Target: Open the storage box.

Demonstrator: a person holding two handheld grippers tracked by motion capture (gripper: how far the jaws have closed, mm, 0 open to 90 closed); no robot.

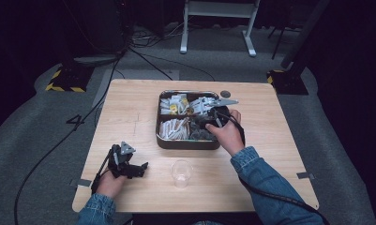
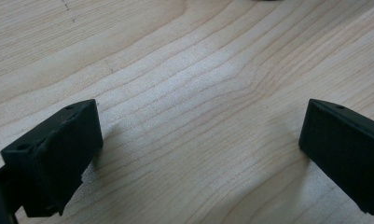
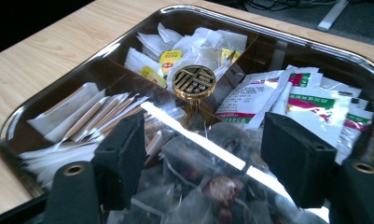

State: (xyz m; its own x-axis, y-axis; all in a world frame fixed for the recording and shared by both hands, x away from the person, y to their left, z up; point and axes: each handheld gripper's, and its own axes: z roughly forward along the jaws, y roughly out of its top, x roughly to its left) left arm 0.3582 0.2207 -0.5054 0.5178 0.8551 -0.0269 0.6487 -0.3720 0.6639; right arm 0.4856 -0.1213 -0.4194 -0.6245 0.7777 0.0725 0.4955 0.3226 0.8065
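Note:
A dark metal tray with four compartments stands mid-table. My right gripper hovers over its near right compartment, held by a hand in a denim sleeve. In the right gripper view, that gripper is open, its jaws wide apart just above clear packets of dried pieces; nothing is pressed between the pads. A gold round knob rises at the tray's centre. My left gripper rests near the table's front left, open over bare wood.
A clear plastic cup stands upright in front of the tray. The other compartments hold white and yellow tea bags, green and red printed sachets and paper sticks. A small dark disc lies behind the tray.

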